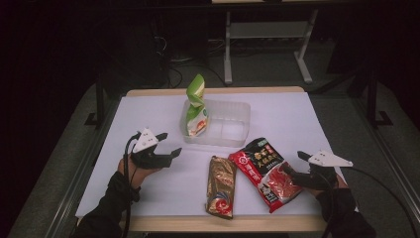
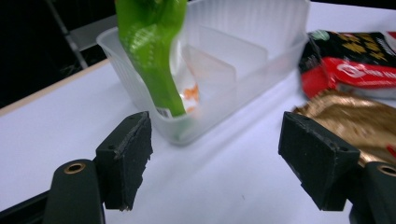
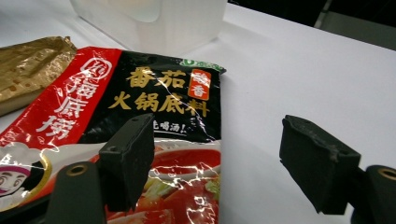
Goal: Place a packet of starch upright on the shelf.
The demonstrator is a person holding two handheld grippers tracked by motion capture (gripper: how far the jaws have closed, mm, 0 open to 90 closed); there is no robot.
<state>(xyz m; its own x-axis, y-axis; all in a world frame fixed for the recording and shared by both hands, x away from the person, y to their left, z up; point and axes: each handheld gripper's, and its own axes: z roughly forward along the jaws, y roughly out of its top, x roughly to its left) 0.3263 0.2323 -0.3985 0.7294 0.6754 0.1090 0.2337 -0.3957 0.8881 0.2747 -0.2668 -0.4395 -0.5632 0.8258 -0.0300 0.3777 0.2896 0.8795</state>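
Gold packet flat at desk front edge. Red packet beside it, under spread, empty right tool: light, crinkly, slippery; best pinched at edge seam. Left tool spread, empty.

Your table, white-topped with a wooden edge, and what lies on it.

Toward the far side you have a clear plastic container with a divider, standing on the white surface. Nearer to you lie two flat packets side by side: a gold packet and, just to its right, a red-and-black hotpot soup base packet lying at a slant, its upper corner close to the container.
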